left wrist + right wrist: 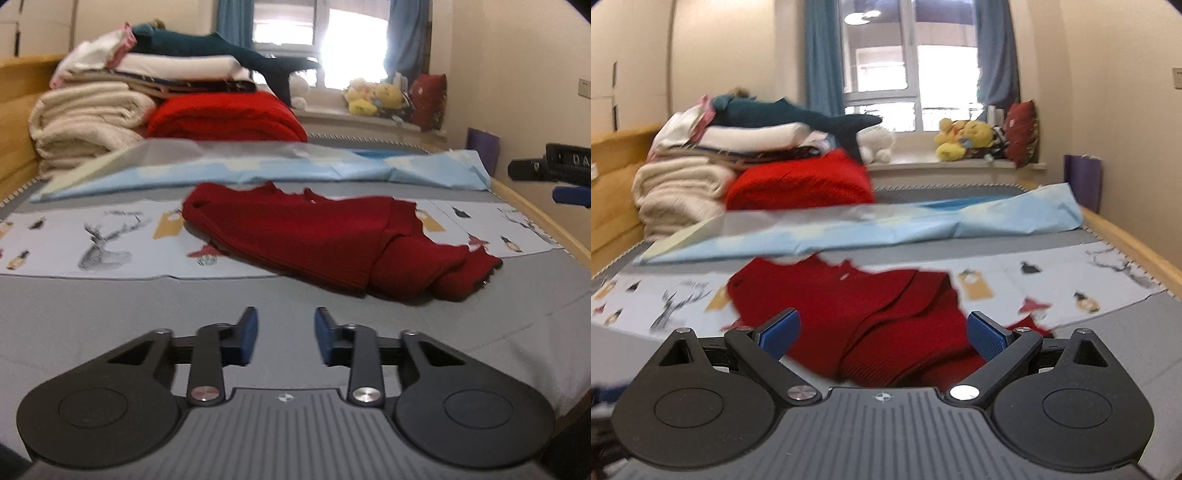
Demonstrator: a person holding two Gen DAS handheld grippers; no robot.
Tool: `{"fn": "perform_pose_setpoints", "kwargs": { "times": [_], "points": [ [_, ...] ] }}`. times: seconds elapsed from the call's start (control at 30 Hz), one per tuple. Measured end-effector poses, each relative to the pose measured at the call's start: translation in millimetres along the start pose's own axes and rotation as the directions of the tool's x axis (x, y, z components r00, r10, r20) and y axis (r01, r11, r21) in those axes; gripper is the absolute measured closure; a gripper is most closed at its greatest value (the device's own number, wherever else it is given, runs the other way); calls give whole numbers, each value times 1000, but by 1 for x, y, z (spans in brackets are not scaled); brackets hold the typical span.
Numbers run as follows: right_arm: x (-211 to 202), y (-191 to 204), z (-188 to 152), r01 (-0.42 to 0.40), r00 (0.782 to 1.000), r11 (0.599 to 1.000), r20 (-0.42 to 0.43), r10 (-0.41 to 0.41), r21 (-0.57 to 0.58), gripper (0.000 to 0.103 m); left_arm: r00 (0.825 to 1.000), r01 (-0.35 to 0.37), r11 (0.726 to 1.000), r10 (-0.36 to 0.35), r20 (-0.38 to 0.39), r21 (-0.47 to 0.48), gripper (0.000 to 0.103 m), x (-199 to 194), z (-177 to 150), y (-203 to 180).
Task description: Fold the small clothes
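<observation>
The left gripper (286, 334) hovers over bare grey bed cover (110, 314) with its blue pads a narrow gap apart and nothing between them, the red knit sweater (332, 240) lying ahead of it and to the right. The right gripper (882, 332) is spread wide just above that crumpled sweater (857, 317), gripping nothing. The sweater rests partly on a printed cloth (92, 236), with folded blankets (110, 107) stacked at the headboard.

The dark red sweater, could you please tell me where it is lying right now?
The dark red sweater lies crumpled on the printed cloth, right of centre in the left wrist view, just before the open right gripper.
</observation>
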State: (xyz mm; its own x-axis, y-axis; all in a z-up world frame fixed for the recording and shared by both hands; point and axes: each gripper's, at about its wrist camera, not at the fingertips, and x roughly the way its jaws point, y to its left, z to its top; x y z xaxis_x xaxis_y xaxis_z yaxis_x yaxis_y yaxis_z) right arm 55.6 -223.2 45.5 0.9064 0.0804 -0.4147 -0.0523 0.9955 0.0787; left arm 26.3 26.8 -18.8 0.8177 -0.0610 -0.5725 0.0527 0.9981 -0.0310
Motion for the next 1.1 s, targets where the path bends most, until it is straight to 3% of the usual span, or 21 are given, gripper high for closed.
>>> {"fn": "perform_pose_setpoints", "kwargs": {
  "times": [0.17, 0.27, 0.37, 0.47, 0.53, 0.63, 0.73, 0.83, 0.9, 0.93, 0.97, 1.0, 1.07, 1.1],
  "points": [
    [21, -34, -1, 60, 998, 998, 16, -61, 18, 16, 998, 32, 998, -35, -49, -49, 78, 33, 18, 1],
    [23, -47, 2, 46, 999, 998, 24, -48, 50, 26, 996, 70, 992, -75, -44, -109, 78, 64, 32, -5],
    [25, -60, 4, 50, 998, 996, 33, -53, 80, 28, 993, 88, 980, -101, -65, -181, 78, 105, 44, -12],
    [31, -77, 6, 8, 1000, 988, 5, -9, 157, 38, 990, 67, 958, -99, -103, -278, 67, 149, 54, -15],
    [31, -83, 7, 4, 1000, 985, 6, -5, 172, 38, 987, 48, 932, -100, -126, -358, 47, 177, 57, -12],
    [32, -90, 9, 1, 1000, 985, 0, -1, 172, 38, 981, 24, 883, -112, -161, -470, 35, 216, 57, -6],
    [31, -97, 10, -5, 1000, 982, -1, 5, 189, 38, 972, 16, 819, -148, -184, -573, 33, 247, 54, 4],
    [30, -104, 11, -6, 1000, 980, -1, 6, 198, 38, 963, 19, 733, -196, -184, -680, 32, 270, 50, 14],
    [29, -106, 11, -1, 1000, 980, -1, 1, 197, 38, 945, 35, 672, -263, -194, -740, 33, 286, 44, 16],
    [28, -107, 12, 3, 1000, 981, -1, -3, 194, 38, 942, 38, 659, -275, -194, -752, 34, 291, 44, 16],
    [28, -108, 12, 7, 1000, 981, -1, -7, 191, 38, 944, 39, 663, -269, -189, -748, 36, 293, 46, 16],
    [28, -109, 12, 10, 1000, 982, -1, -10, 191, 38, 943, 45, 675, -271, -191, -736, 45, 294, 49, 15],
    [29, -112, 12, 19, 1000, 981, -7, -18, 193, 38, 941, 50, 723, -265, -210, -689, 74, 293, 59, 14],
    [29, -113, 12, 23, 1000, 980, -8, -22, 196, 38, 940, 53, 750, -261, -221, -659, 97, 290, 64, 15]
  ]
}}
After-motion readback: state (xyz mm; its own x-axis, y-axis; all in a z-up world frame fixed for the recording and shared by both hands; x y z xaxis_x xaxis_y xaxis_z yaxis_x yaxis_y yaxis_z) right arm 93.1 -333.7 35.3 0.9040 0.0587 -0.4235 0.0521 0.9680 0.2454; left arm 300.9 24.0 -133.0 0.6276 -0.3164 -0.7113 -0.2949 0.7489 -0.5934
